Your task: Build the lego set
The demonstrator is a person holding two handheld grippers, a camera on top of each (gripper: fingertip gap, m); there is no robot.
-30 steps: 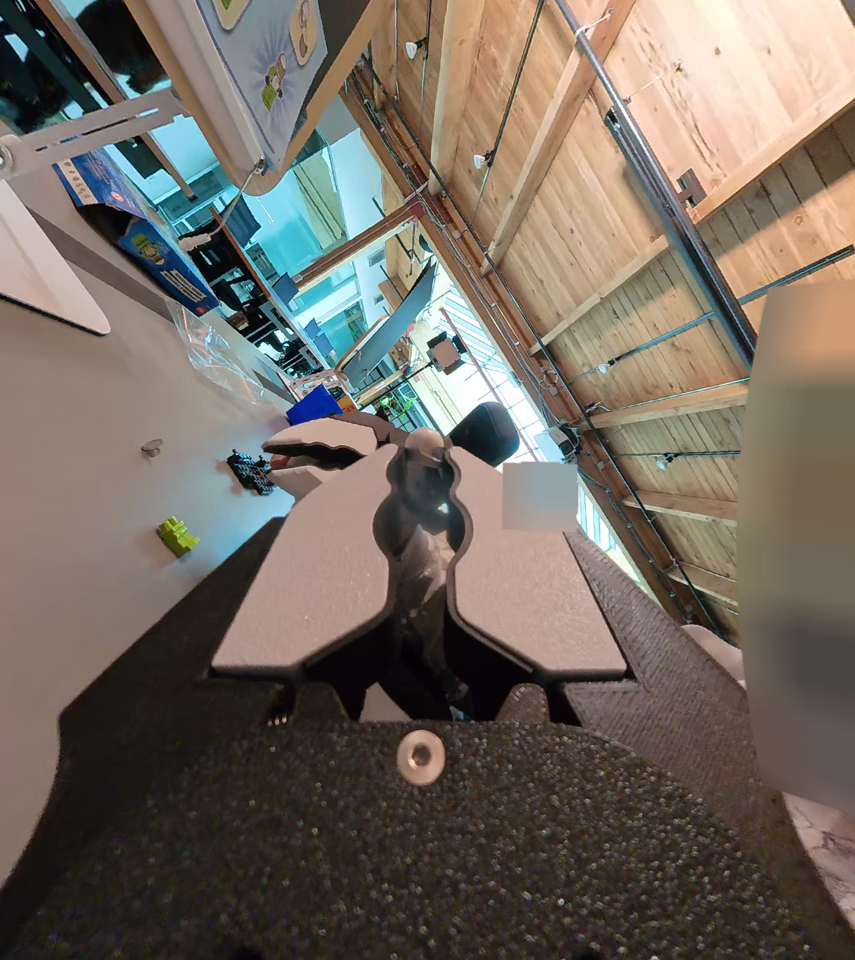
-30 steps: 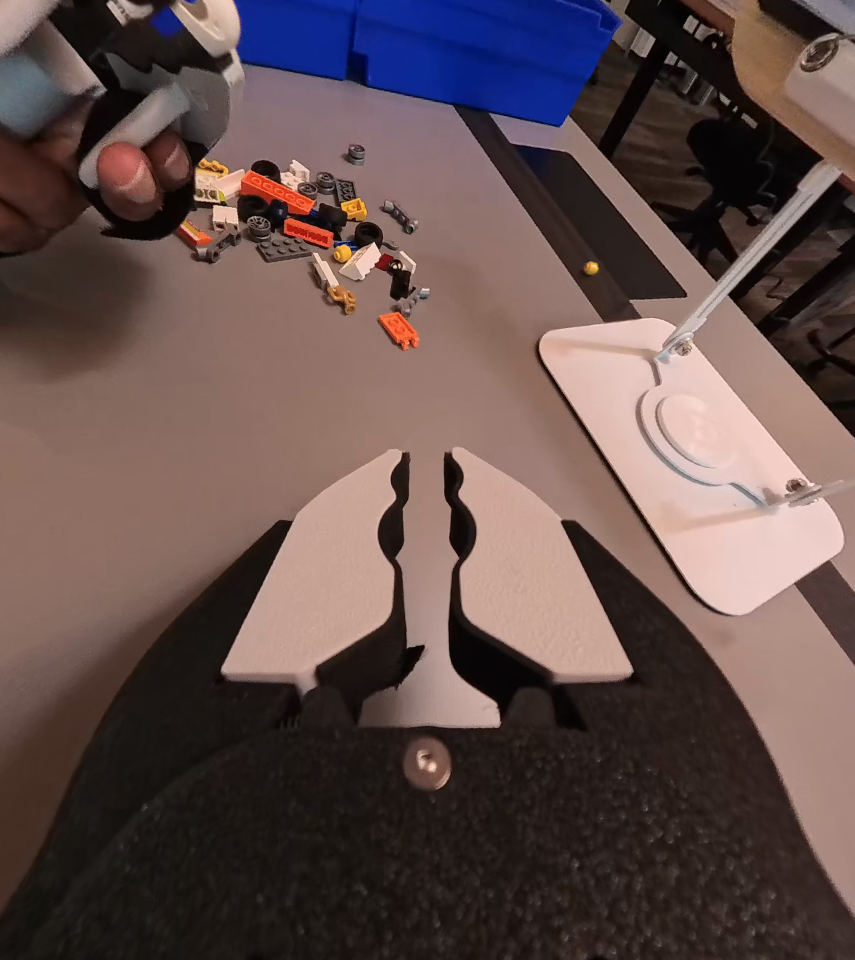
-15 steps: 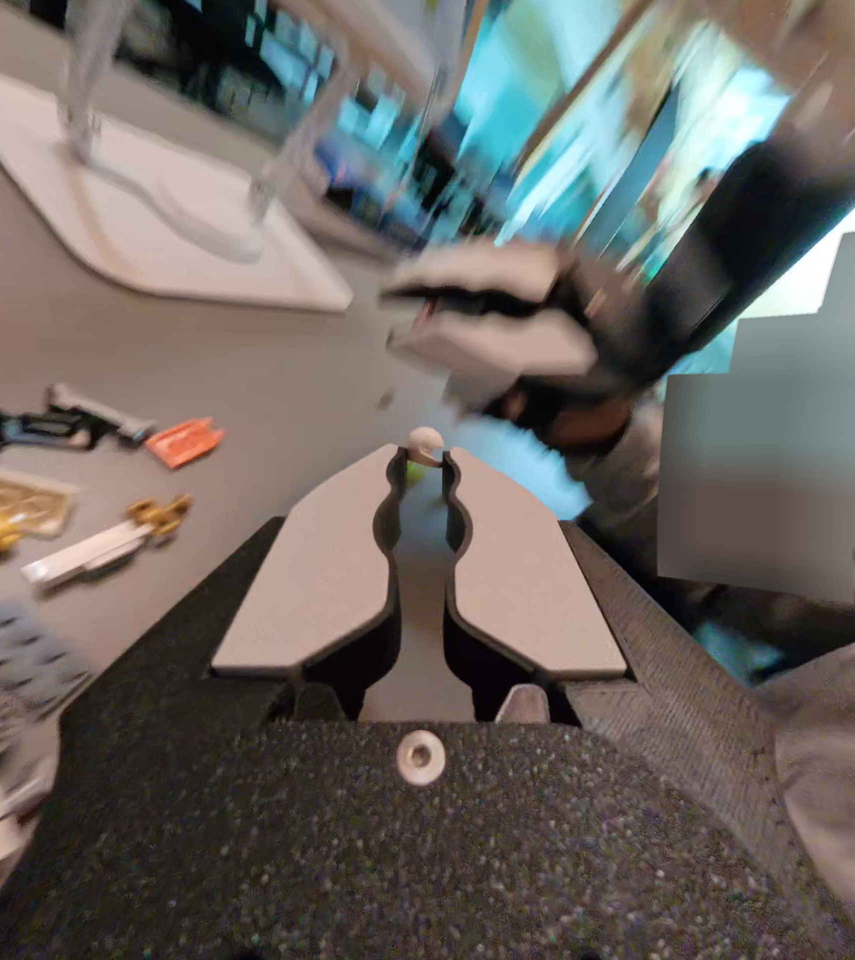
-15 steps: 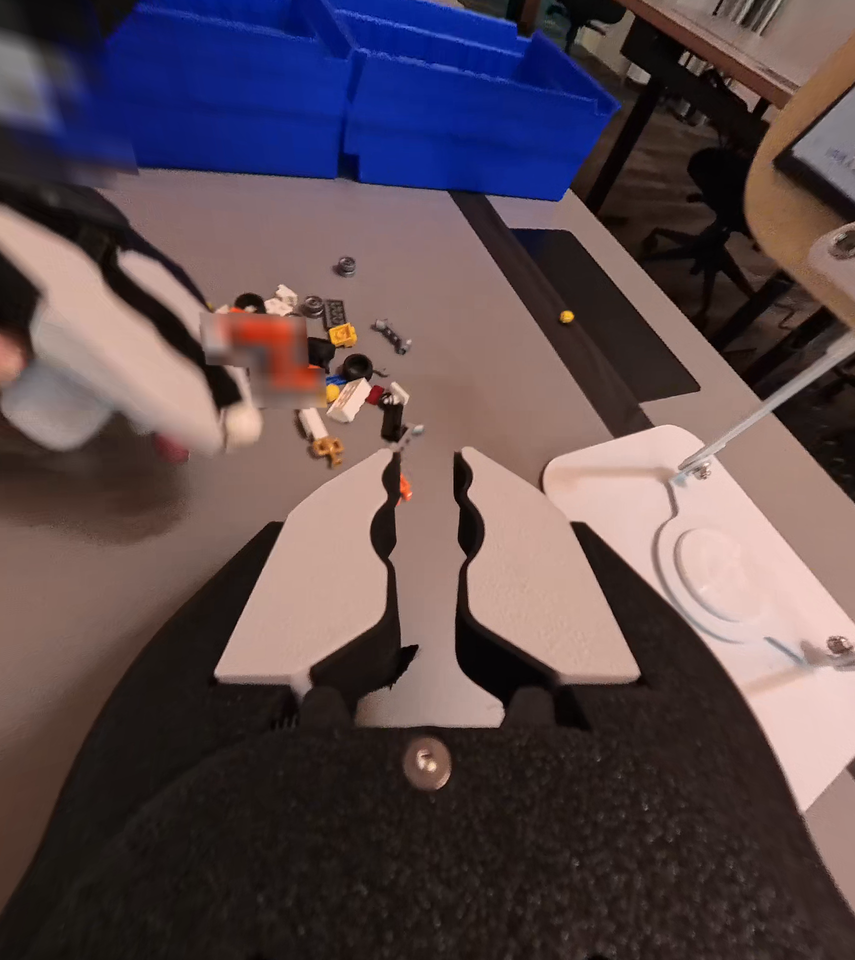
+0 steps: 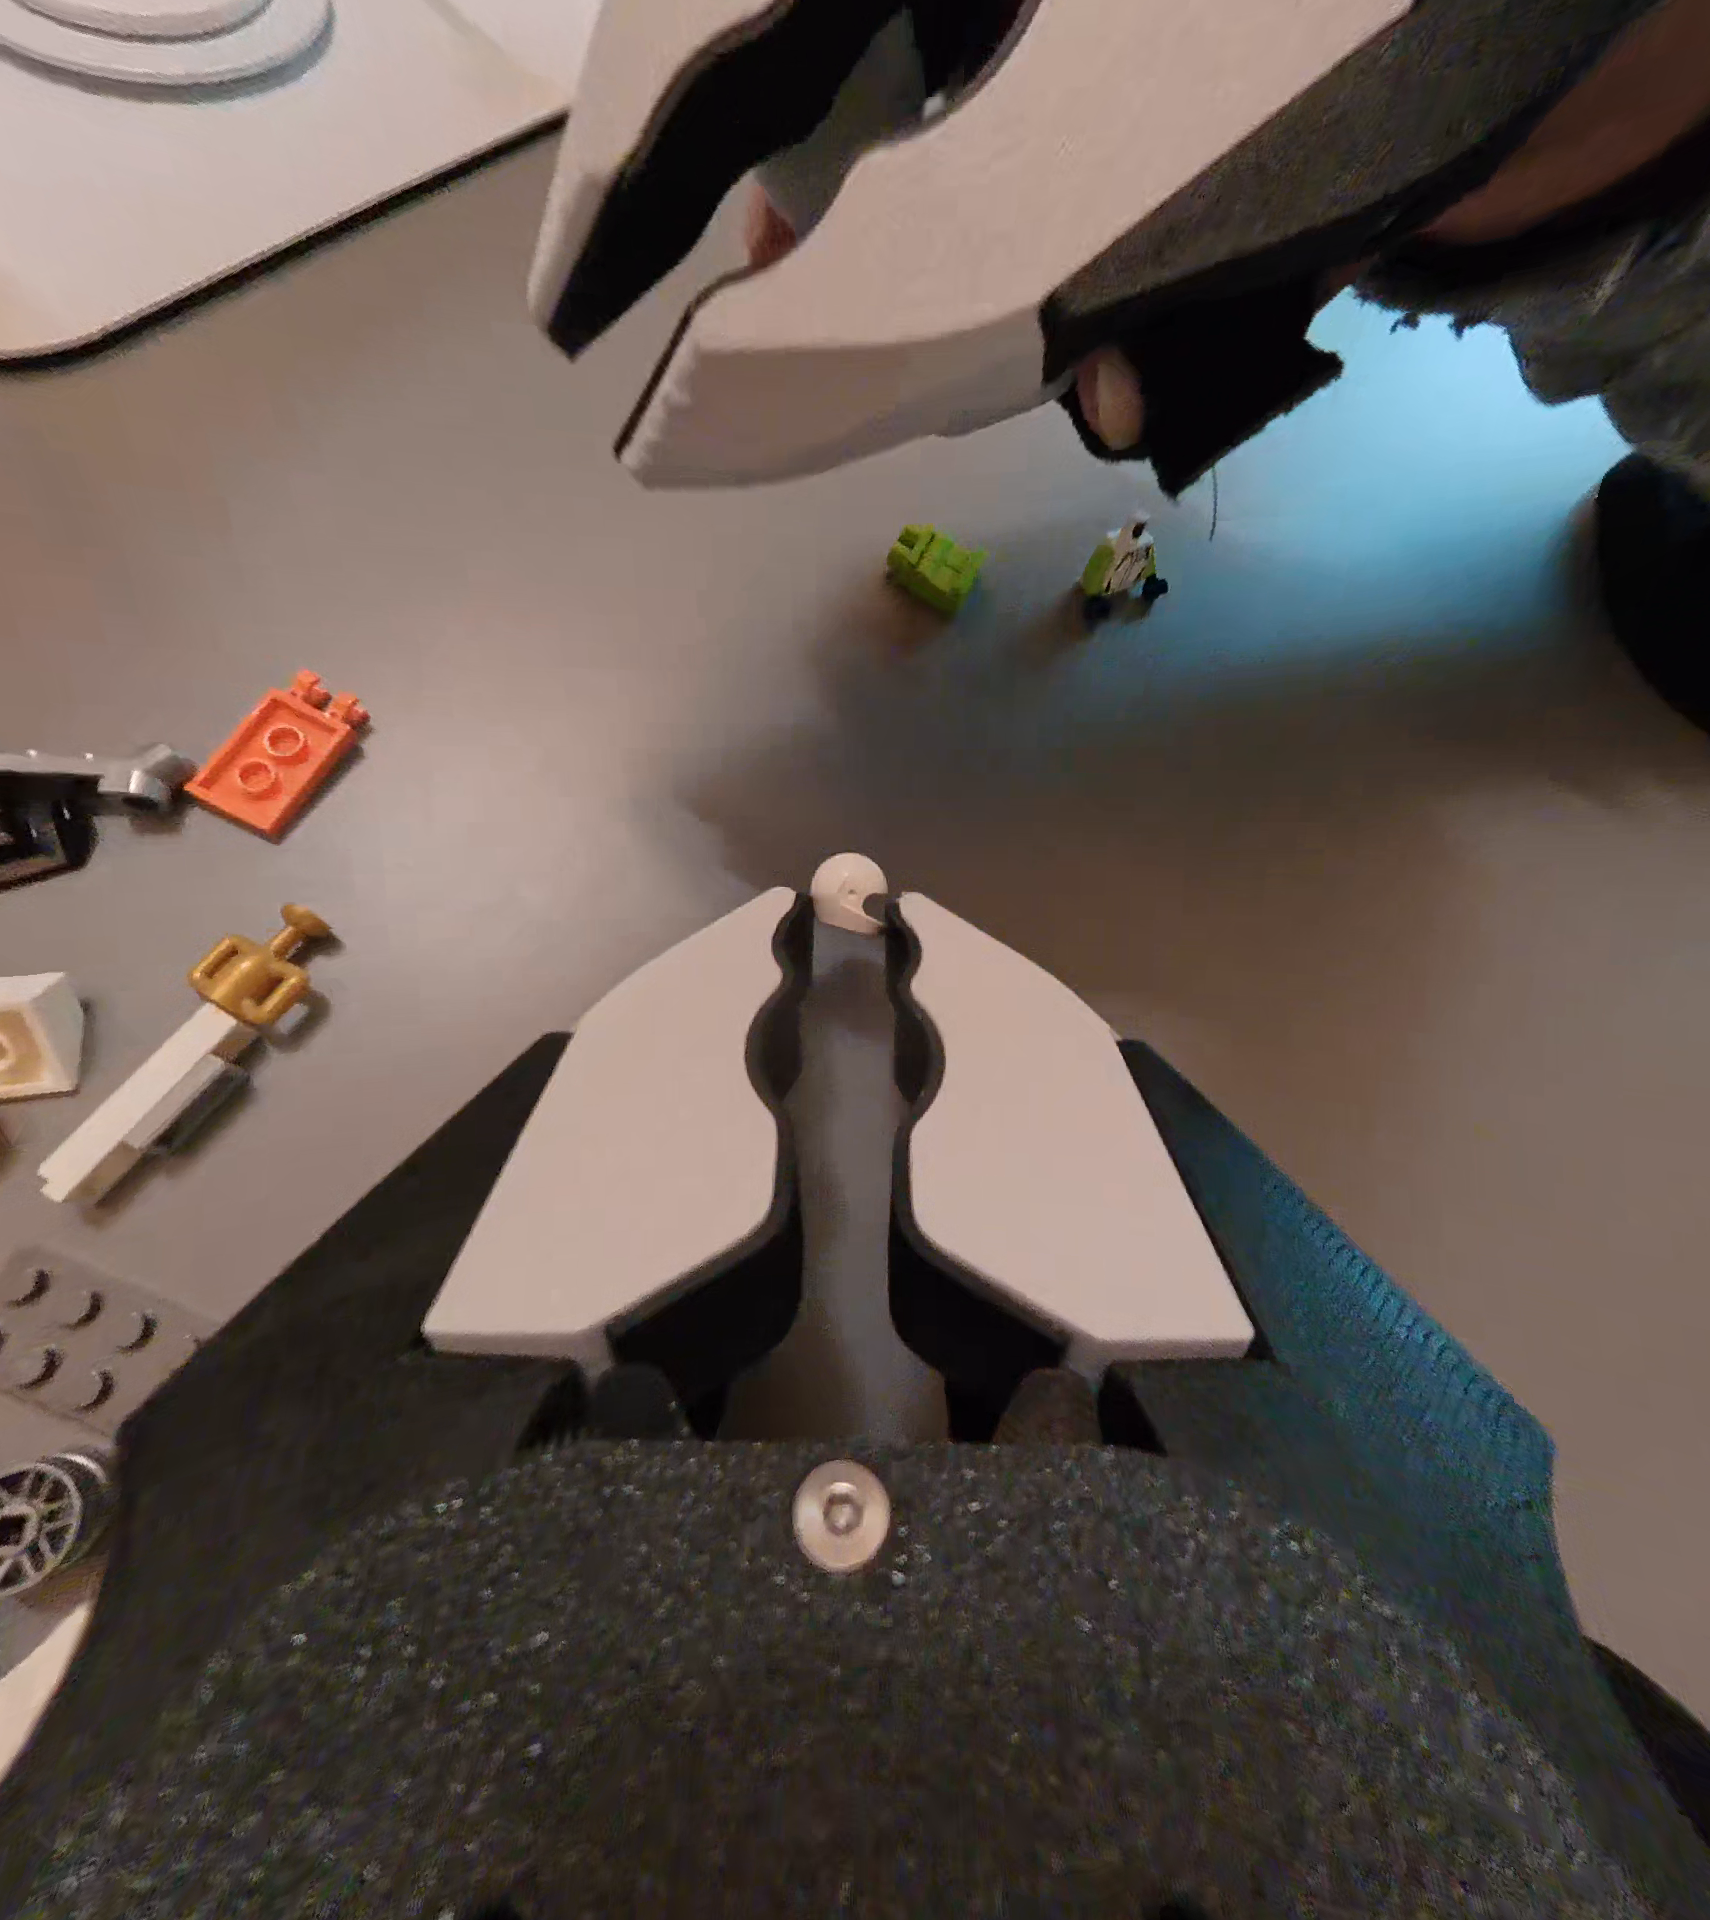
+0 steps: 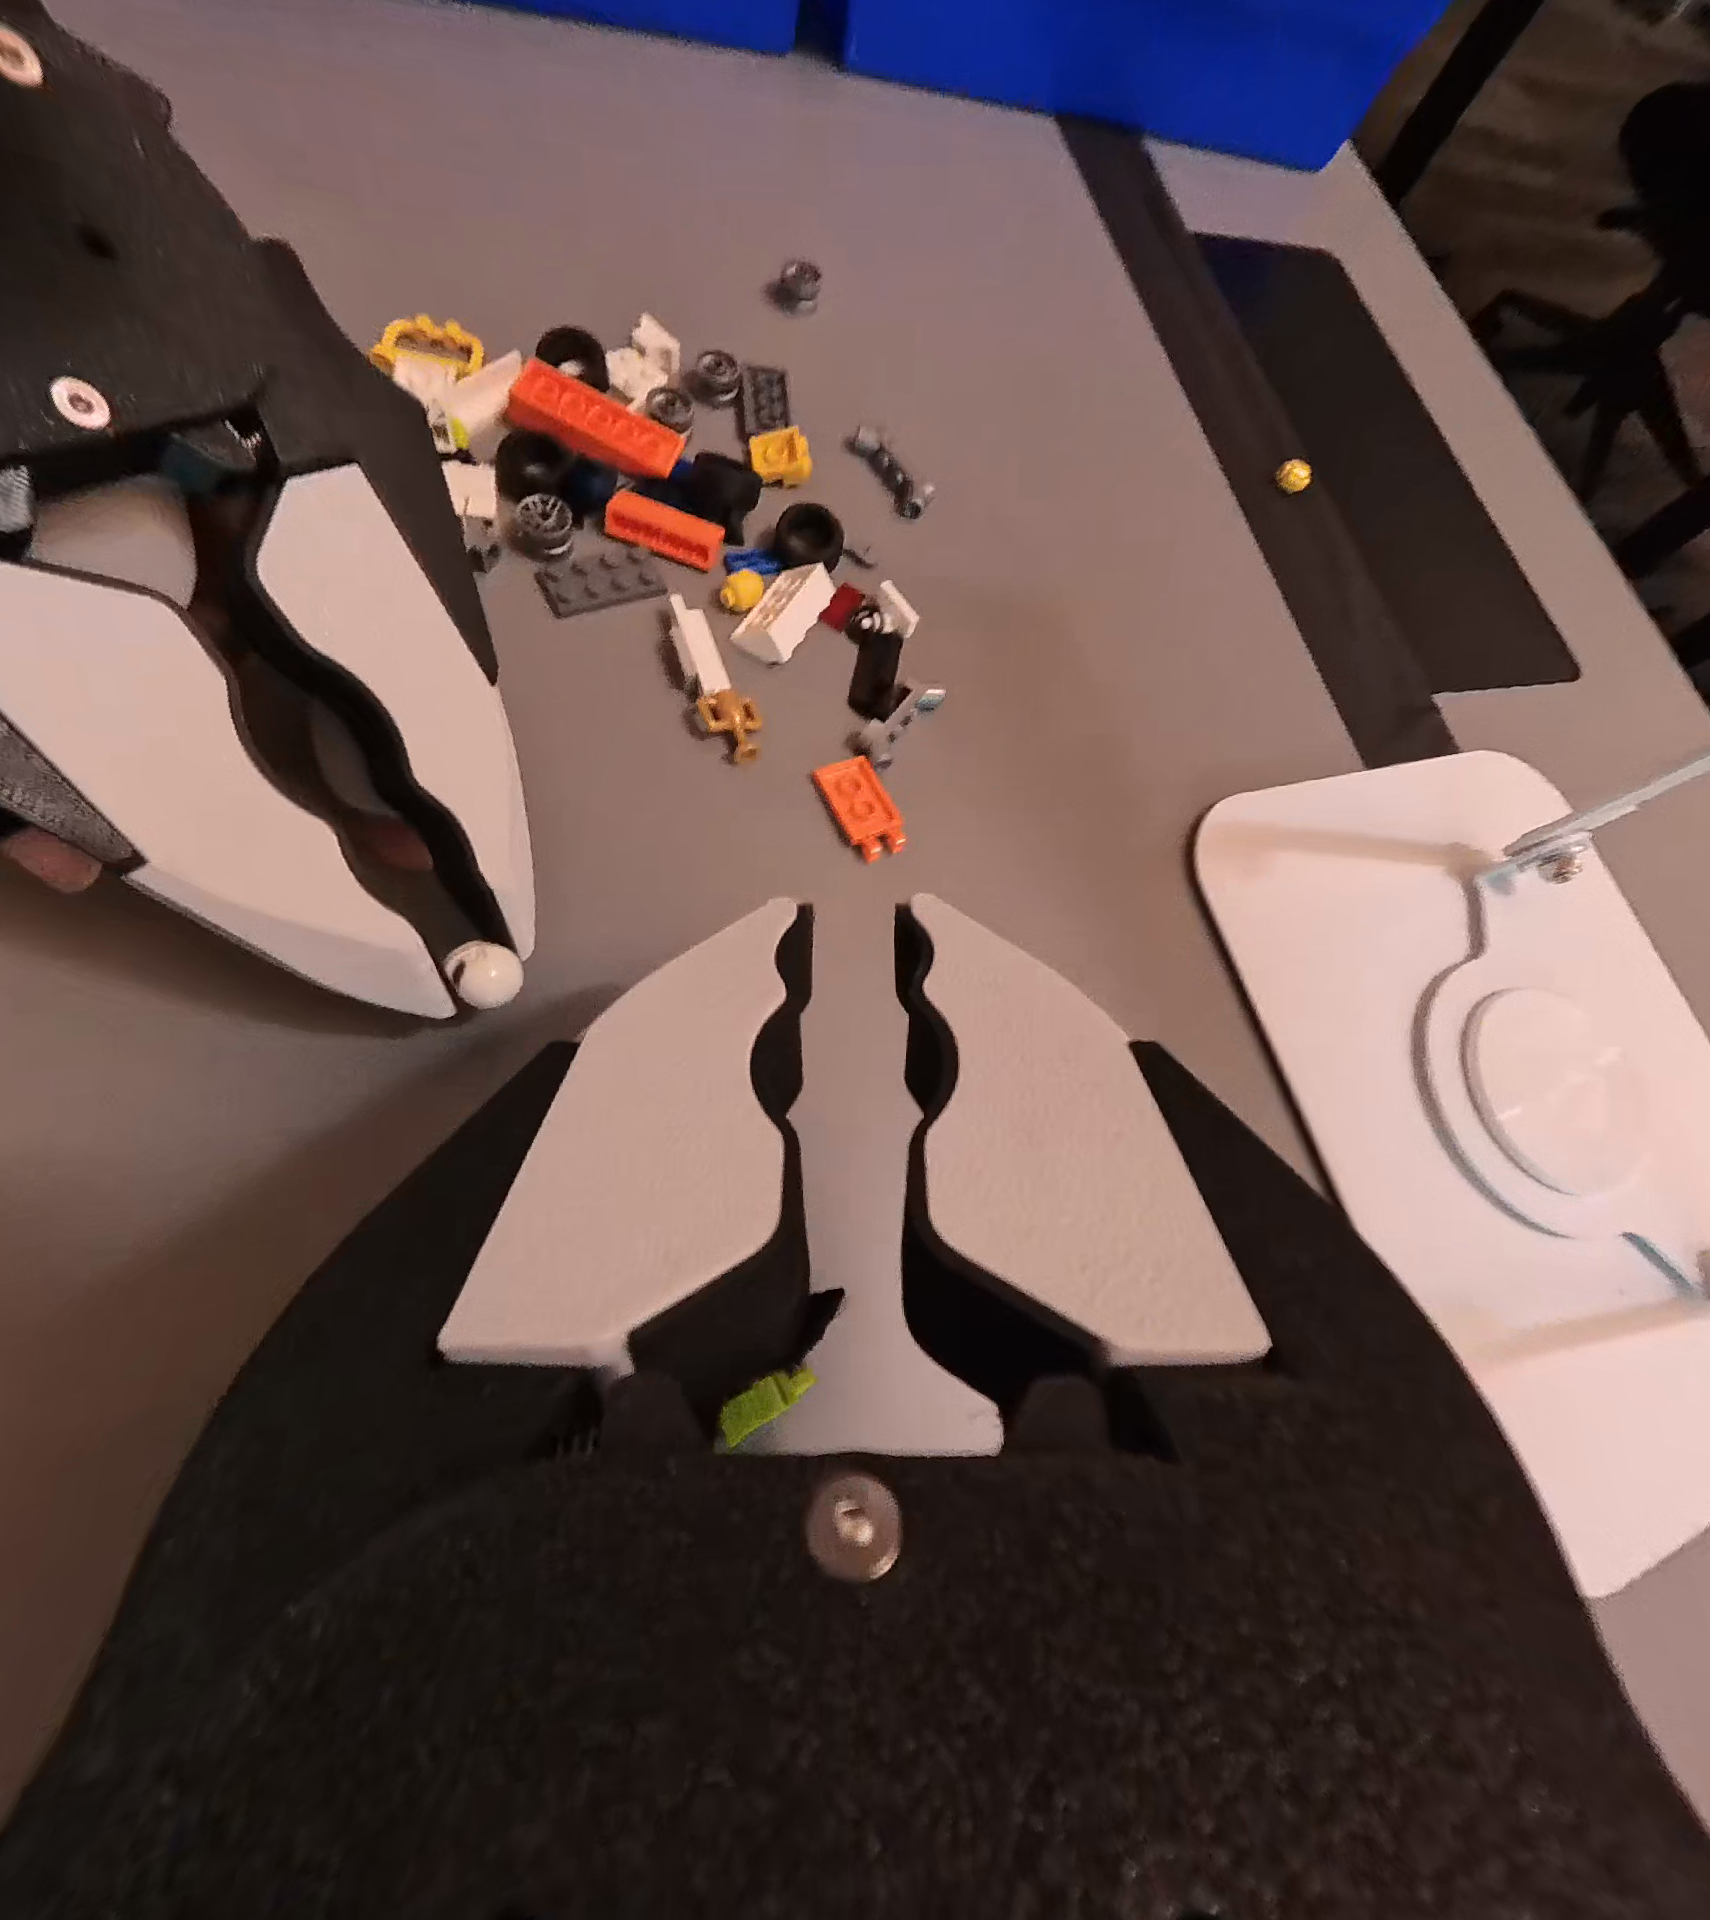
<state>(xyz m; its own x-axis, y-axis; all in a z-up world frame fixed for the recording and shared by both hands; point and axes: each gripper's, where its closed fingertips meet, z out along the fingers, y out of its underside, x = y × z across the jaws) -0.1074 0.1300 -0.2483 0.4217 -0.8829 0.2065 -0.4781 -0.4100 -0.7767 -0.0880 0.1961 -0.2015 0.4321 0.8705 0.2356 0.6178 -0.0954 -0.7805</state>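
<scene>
My left gripper (image 5: 849, 904) is shut on a small white round lego piece (image 5: 849, 889) at its fingertips, low over the grey table (image 5: 1246, 935). It also shows in the right wrist view (image 6: 477, 977), still holding the white piece (image 6: 485, 972). My right gripper (image 6: 853, 909) is empty, its jaws a narrow gap apart, and it hovers close to the left one; it shows in the left wrist view (image 5: 602, 395). A lime green piece (image 5: 934, 566) and a small lime and white piece (image 5: 1123, 561) lie beyond the left fingertips. A lime piece (image 6: 766, 1403) shows under the right gripper.
A pile of loose lego parts (image 6: 664, 488) lies ahead of the right gripper, with an orange plate (image 6: 861, 795) nearest. A white stand base (image 6: 1516, 1122) sits at the right. Blue bins (image 6: 1090, 62) line the far edge. A small yellow stud (image 6: 1292, 475) lies apart. One gripper's finger ends stand about 8 cm off the other's. From the right gripper's tips to the orange plate (image 6: 861, 795) is close to 9 cm. It is also in sight in the left wrist view (image 5: 266, 747).
My left gripper has swung down from pointing at the ceiling to the table, still holding the white piece. My right gripper has moved forward toward the pile and the left gripper.
</scene>
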